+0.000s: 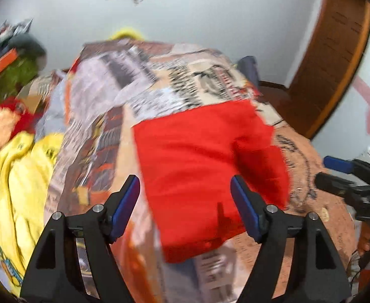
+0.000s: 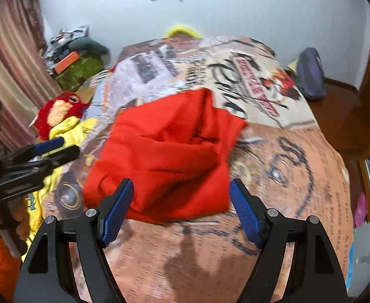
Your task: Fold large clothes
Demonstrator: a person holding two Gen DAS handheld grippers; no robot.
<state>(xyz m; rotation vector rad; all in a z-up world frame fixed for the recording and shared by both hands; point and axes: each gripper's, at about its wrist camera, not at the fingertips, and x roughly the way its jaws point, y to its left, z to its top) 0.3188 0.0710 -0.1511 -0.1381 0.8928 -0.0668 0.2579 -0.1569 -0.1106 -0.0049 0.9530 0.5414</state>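
A red garment [image 1: 205, 174] lies folded in a rough rectangle on the printed bedspread [image 1: 159, 80]. It also shows in the right wrist view [image 2: 164, 156], bunched with creases. My left gripper [image 1: 185, 207] is open and empty, hovering over the garment's near edge. My right gripper [image 2: 181, 210] is open and empty, just above the garment's near edge. The right gripper shows at the right of the left wrist view [image 1: 336, 171]. The left gripper shows at the left of the right wrist view [image 2: 56, 149].
A yellow garment [image 1: 23, 184] and a red plush toy [image 2: 58, 111] lie at the bed's left side. A green bag with clutter [image 2: 81, 70] stands behind them. A dark blue bag [image 2: 311, 75] sits at the far right. A wooden door frame [image 1: 336, 58] stands at right.
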